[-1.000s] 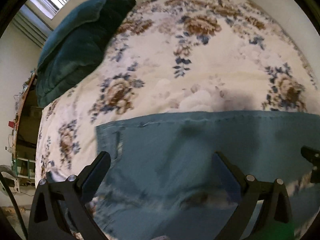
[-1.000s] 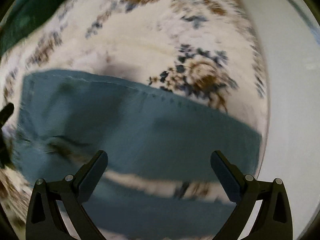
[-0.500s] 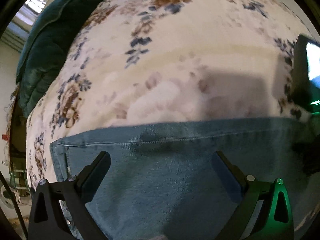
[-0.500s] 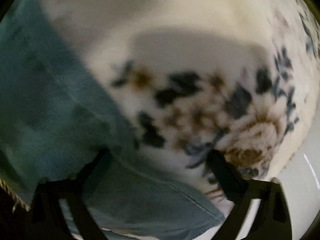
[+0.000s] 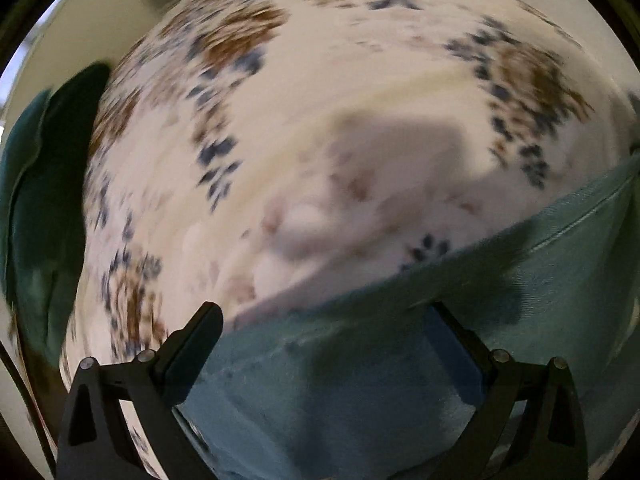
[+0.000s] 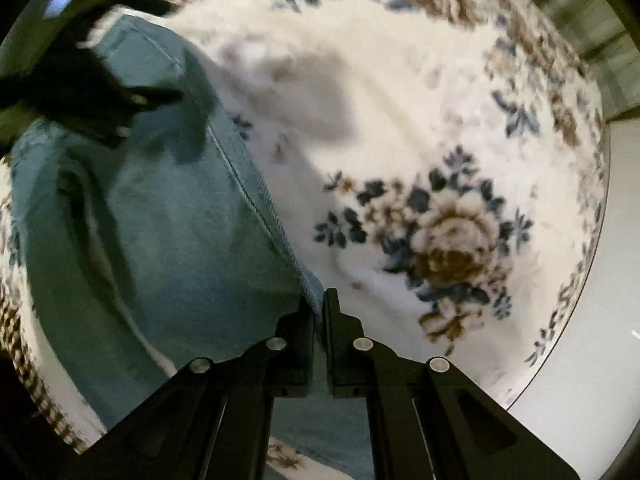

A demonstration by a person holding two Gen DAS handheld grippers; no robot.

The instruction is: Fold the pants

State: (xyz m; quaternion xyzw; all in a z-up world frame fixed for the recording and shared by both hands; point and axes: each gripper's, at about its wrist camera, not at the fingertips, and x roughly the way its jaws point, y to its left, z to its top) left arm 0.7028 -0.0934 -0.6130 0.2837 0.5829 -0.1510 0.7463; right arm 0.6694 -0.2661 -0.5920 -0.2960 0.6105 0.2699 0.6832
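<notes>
Teal-blue denim pants (image 6: 168,220) lie on a floral bedspread (image 6: 440,120). My right gripper (image 6: 319,312) is shut on the stitched edge of the pants at their near corner. In the left wrist view the pants (image 5: 400,380) fill the lower right, and my left gripper (image 5: 320,332) is open just above them, its fingers straddling the fabric near its edge. The left gripper also shows as a dark blurred shape (image 6: 100,100) over the far end of the pants in the right wrist view.
A dark green pillow (image 5: 36,200) lies at the bed's left side. The bedspread (image 5: 320,120) stretches beyond the pants. A pale wall or floor (image 6: 580,380) lies past the bed's right edge.
My right gripper has closed on the pants' edge. My left gripper has swung left over the pants and stays open. Both views are motion-blurred.
</notes>
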